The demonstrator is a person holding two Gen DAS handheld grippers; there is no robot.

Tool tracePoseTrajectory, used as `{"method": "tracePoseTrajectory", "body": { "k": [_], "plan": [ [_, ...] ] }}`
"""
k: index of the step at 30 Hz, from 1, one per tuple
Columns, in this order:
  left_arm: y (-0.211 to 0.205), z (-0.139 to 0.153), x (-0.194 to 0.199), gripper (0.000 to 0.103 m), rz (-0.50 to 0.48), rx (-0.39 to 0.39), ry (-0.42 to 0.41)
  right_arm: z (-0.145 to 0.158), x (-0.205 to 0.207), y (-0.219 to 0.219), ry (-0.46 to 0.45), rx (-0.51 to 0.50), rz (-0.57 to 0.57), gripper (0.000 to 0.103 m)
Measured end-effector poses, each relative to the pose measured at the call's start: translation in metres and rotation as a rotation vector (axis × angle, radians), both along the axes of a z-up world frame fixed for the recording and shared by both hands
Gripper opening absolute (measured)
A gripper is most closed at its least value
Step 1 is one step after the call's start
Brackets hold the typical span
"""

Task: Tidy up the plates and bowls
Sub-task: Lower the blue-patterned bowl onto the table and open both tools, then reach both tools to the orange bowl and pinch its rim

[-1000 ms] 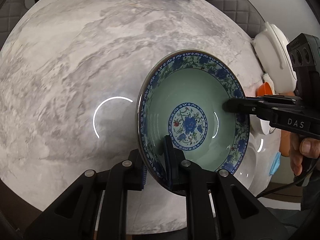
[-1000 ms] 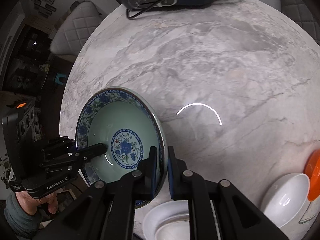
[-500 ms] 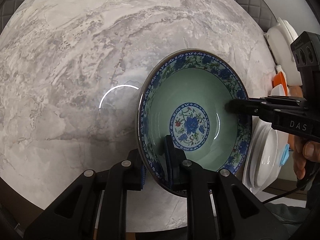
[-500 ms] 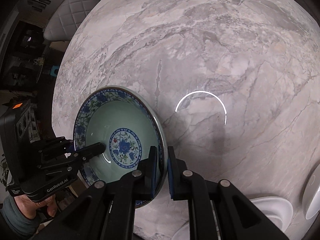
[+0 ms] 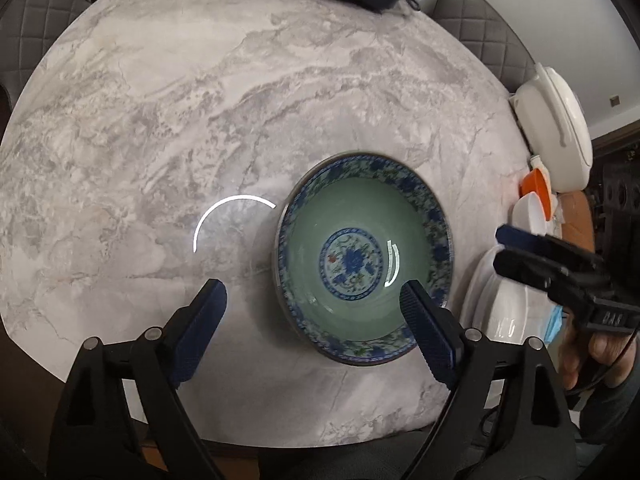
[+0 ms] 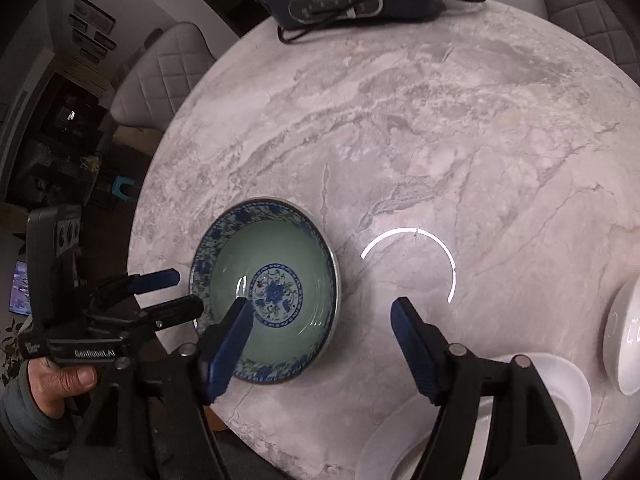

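Observation:
A blue-and-white patterned bowl with a pale green inside sits upright on the marble table. It also shows in the right wrist view. My left gripper is open and empty, its fingers apart at the bowl's near-left side. My right gripper is open and empty, above the bowl's right rim. The right gripper shows in the left wrist view beside the bowl, the left gripper in the right wrist view. White plates lie stacked at the near right.
A dark appliance with a cord stands at the table's far edge. A white lidded dish, an orange item and white bowls crowd the right side. Quilted chairs surround the table.
Both grippers have let go of the bowl's rim and opened. The bowl now rests on the table, and both grippers have drawn back from it.

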State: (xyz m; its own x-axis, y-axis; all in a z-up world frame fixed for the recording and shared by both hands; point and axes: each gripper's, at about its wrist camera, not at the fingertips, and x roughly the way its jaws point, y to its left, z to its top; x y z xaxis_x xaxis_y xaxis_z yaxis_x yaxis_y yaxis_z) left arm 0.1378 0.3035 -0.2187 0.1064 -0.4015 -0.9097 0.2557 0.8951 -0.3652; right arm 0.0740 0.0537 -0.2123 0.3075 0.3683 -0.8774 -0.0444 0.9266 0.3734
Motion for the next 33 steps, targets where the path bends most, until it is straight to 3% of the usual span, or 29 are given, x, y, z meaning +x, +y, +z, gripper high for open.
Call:
{"method": "tracePoseTrajectory", "body": {
  "k": [3,4,6,8,10,13,17,19,22,25,28,33],
  "plan": [
    [-0.021,0.023,0.000,0.095,-0.018,-0.031,-0.045,0.011,-0.039,-0.016,-0.048,0.049,-0.011,0.078],
    [-0.032,0.031,-0.001,0.101,-0.030,-0.044,-0.074,0.011,-0.052,-0.021,-0.051,0.060,-0.018,0.081],
    [-0.056,0.048,-0.008,0.103,-0.062,-0.055,-0.173,0.007,-0.073,-0.034,-0.036,0.096,-0.042,0.084],
    [-0.088,0.061,-0.020,0.103,-0.132,-0.036,-0.275,0.003,-0.087,-0.046,-0.019,0.150,-0.063,0.085],
    [-0.123,0.066,-0.030,0.103,-0.177,0.009,-0.308,0.007,-0.097,-0.063,-0.048,0.153,-0.080,0.085],
    [-0.172,0.066,-0.040,0.103,-0.198,0.020,-0.251,0.017,-0.111,-0.098,-0.107,0.165,-0.110,0.085],
    [-0.234,0.067,-0.052,0.103,-0.204,0.057,-0.201,0.020,-0.129,-0.157,-0.120,0.172,-0.185,0.085],
    [-0.261,0.066,-0.054,0.102,-0.201,0.036,-0.168,0.022,-0.137,-0.191,-0.127,0.146,-0.227,0.085],
    [-0.306,0.070,-0.049,0.102,-0.222,0.036,-0.179,0.025,-0.148,-0.253,-0.126,0.094,-0.338,0.080],
    [-0.357,0.071,-0.025,0.102,-0.303,0.092,-0.213,0.030,-0.155,-0.326,-0.123,0.109,-0.490,0.078],
    [-0.407,0.062,0.012,0.102,-0.388,0.144,-0.213,0.027,-0.151,-0.385,-0.100,0.188,-0.598,0.077],
    [-0.482,0.035,0.060,0.102,-0.534,0.170,-0.182,0.012,-0.126,-0.422,-0.061,0.183,-0.652,0.072]
  ]
}}
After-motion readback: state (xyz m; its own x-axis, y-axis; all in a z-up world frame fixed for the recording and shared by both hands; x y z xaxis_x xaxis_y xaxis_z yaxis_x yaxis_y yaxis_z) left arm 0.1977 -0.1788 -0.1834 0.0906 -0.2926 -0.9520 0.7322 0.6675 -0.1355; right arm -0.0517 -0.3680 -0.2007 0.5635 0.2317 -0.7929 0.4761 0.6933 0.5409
